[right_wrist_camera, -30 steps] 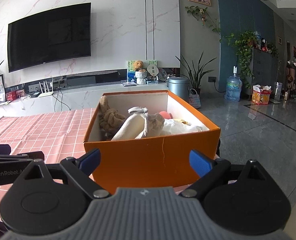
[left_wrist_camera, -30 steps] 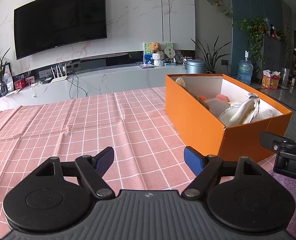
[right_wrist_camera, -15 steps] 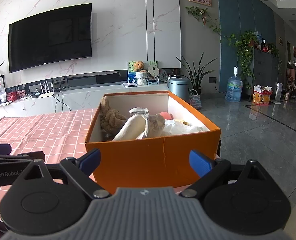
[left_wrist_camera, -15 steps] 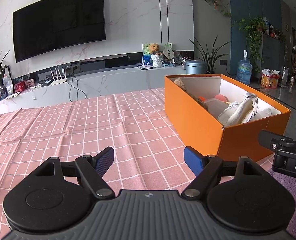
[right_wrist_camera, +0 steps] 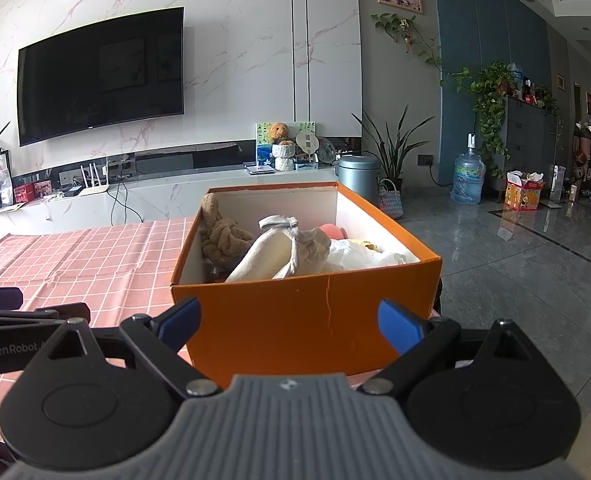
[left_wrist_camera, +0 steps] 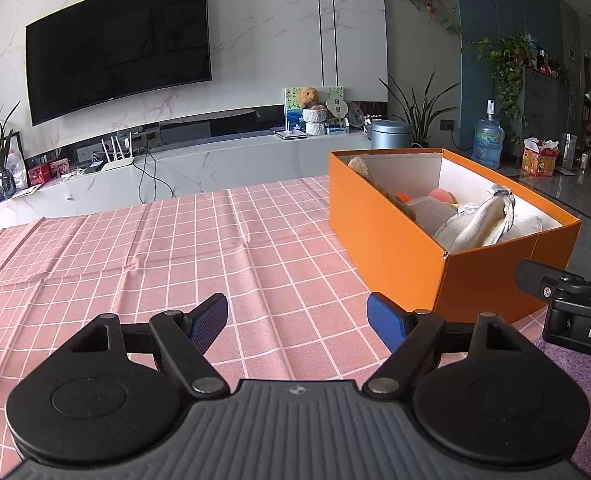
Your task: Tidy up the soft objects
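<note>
An open orange box (left_wrist_camera: 391, 240) stands on the right part of a pink checked tablecloth (left_wrist_camera: 175, 248). It holds several soft things: a cream cloth bundle (right_wrist_camera: 279, 252), a brown plush toy (right_wrist_camera: 223, 236) and a pink item (right_wrist_camera: 333, 232). My left gripper (left_wrist_camera: 297, 318) is open and empty, low over the cloth, left of the box. My right gripper (right_wrist_camera: 289, 316) is open and empty, just in front of the box's near wall (right_wrist_camera: 307, 316). Part of the right gripper shows in the left wrist view (left_wrist_camera: 567, 292).
A marble TV console (left_wrist_camera: 215, 160) with a wall TV (left_wrist_camera: 115, 44) lies beyond the table. A grey bin (right_wrist_camera: 357, 176), potted plants and a water jug (right_wrist_camera: 466, 178) stand on the tiled floor to the right. A purple rug (left_wrist_camera: 583, 376) lies below the table edge.
Both views have drifted slightly back and up from the box. Both grippers stay open and empty; the box and its contents have not moved.
</note>
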`<state>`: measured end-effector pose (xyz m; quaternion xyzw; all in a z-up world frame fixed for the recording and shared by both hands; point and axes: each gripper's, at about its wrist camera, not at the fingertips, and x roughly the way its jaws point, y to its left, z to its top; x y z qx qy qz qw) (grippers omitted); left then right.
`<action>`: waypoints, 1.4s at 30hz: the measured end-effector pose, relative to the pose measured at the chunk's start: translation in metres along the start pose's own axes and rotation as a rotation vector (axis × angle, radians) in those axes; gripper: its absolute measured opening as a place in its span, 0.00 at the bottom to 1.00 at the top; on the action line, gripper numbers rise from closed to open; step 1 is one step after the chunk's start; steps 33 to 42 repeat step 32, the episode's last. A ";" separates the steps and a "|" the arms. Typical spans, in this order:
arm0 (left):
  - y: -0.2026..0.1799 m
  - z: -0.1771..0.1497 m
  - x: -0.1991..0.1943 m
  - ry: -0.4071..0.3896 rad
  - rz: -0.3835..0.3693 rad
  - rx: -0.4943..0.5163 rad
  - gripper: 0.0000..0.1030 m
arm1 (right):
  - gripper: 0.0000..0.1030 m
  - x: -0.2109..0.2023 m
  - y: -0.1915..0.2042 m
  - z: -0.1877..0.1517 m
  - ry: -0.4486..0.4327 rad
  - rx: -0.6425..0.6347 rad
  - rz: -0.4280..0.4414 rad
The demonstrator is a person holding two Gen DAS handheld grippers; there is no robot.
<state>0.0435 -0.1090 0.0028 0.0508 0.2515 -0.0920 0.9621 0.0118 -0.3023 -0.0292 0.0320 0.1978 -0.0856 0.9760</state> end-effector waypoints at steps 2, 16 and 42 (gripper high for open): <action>0.000 0.000 0.000 0.000 0.000 0.001 0.90 | 0.91 0.000 0.000 0.000 0.000 0.000 0.000; 0.002 -0.001 -0.001 0.001 0.007 0.004 0.90 | 0.91 0.000 0.000 0.000 -0.001 0.000 0.000; 0.002 -0.002 0.000 0.012 0.003 0.010 0.90 | 0.91 0.001 0.001 0.000 -0.001 0.001 0.001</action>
